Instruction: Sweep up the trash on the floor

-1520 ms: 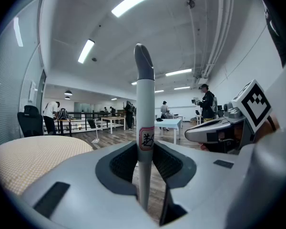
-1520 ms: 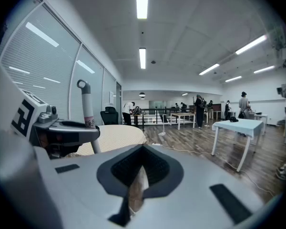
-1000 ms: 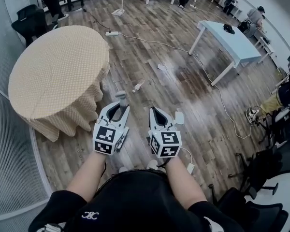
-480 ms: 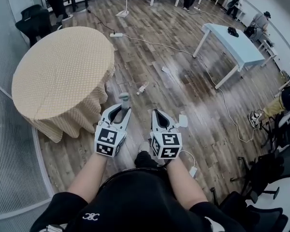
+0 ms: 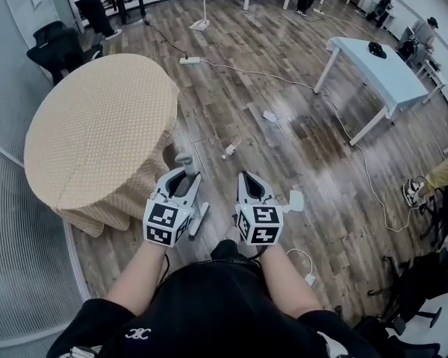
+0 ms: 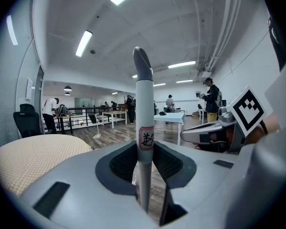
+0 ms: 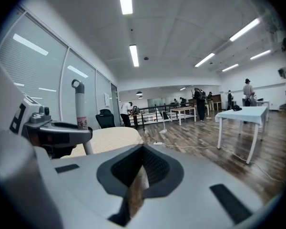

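Grey round tool handle (image 6: 143, 104) was held upright by L gripper (image 5: 181, 180); R gripper (image 5: 249, 185) was closed, empty. Small white trash (image 5: 229, 151) lay ahead, btwn both.

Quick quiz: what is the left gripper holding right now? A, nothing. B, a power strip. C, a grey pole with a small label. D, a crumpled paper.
C: in the left gripper view, the left gripper has its jaws closed on an upright grey pole that carries a small label.
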